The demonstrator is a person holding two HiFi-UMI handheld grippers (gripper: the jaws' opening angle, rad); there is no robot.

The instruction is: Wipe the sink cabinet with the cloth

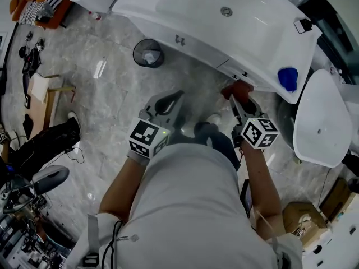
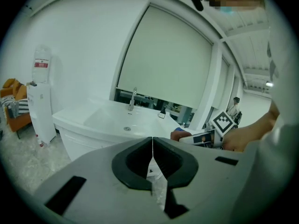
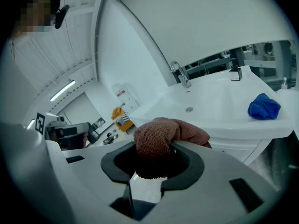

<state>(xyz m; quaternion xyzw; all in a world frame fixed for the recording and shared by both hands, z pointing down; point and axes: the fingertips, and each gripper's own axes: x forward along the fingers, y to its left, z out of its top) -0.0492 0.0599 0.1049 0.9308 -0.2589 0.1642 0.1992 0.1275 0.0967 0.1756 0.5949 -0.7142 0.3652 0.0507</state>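
- two grippers are held low before the white sink cabinet [image 1: 196, 42].
- the right gripper [image 1: 240, 101] is clamped on a reddish-brown cloth [image 3: 161, 136], which is bunched and bulges out past the jaws.
- the cloth is held just under the cabinet's front edge; contact cannot be told.
- the left gripper [image 2: 152, 157] is closed to a thin seam, with nothing held.

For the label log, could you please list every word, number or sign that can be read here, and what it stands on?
No text is legible in any view.
Bottle: red label, print too blurred to read.
Left cube: square black-and-white marker pattern, no words.
Right cube: the same kind of marker pattern, no words.
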